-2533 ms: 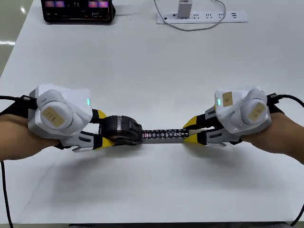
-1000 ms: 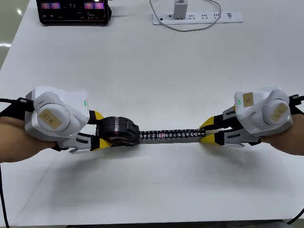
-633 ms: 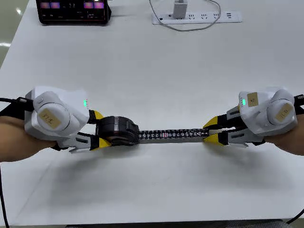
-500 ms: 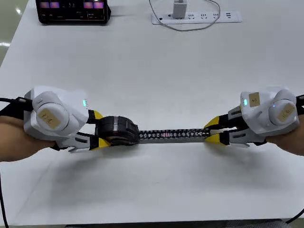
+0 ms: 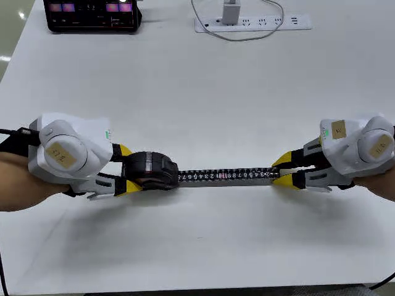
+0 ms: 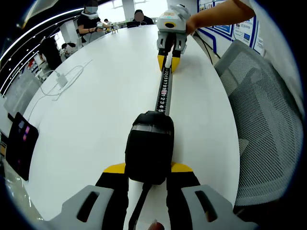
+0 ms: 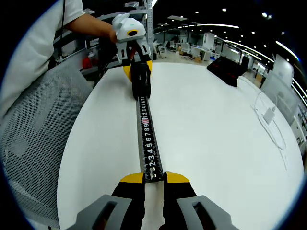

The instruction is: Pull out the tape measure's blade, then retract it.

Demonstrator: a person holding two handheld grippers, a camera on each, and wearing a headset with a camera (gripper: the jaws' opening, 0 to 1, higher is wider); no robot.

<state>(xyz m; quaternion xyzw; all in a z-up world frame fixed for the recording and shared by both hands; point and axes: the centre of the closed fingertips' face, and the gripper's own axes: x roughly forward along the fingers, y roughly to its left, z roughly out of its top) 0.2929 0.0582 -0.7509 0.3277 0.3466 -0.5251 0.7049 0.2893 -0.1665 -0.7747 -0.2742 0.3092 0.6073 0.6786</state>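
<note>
Blade lies drawn out along the surface; left claw is clamped on the case, right claw closed on the blade's tip.

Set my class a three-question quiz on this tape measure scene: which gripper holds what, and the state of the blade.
1. True or false: the right gripper is shut on the tip of the blade.
2. What does the left gripper hold? A) the tape measure case B) a screwdriver C) a cup
3. Fill in: the blade is ___ of the case, lying along the white table.
Key: 1 true; 2 A; 3 pulled out.
</note>
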